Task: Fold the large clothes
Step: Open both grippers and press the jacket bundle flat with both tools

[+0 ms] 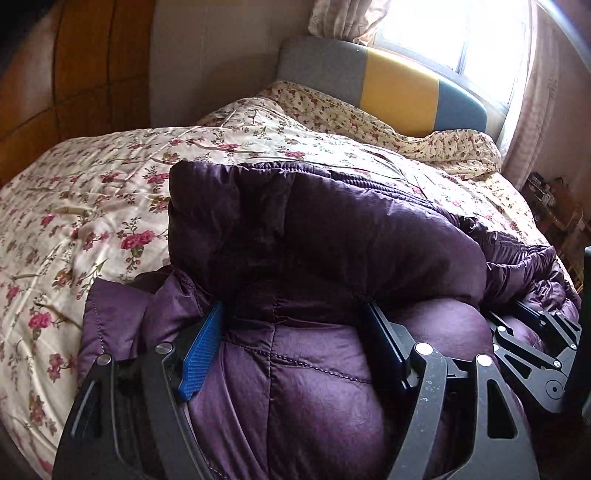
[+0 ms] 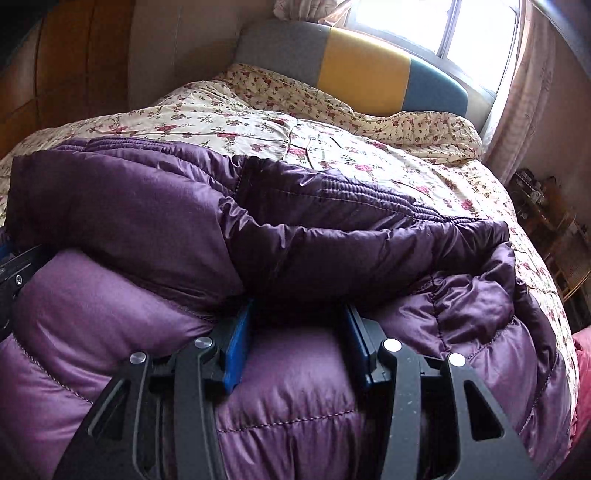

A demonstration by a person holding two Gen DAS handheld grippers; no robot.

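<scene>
A large purple padded jacket (image 1: 314,236) lies bunched and partly folded on the flowered bedspread (image 1: 92,206); it also fills the right wrist view (image 2: 147,221). My left gripper (image 1: 295,317) has its jaws wide apart with a thick roll of the jacket pushed between the blue pads (image 1: 203,354). My right gripper (image 2: 295,314) stands the same way, jaws apart around the jacket's padded edge, fingertips hidden under the upper fold. The right gripper also shows at the right edge of the left wrist view (image 1: 535,325).
The bed's headboard (image 1: 399,92) in grey, yellow and blue stands at the back under a bright window (image 1: 454,33). A wooden wardrobe (image 1: 74,66) is at the left. Cluttered shelves (image 2: 543,206) stand by the bed's right side. A pink cloth (image 2: 583,369) lies at far right.
</scene>
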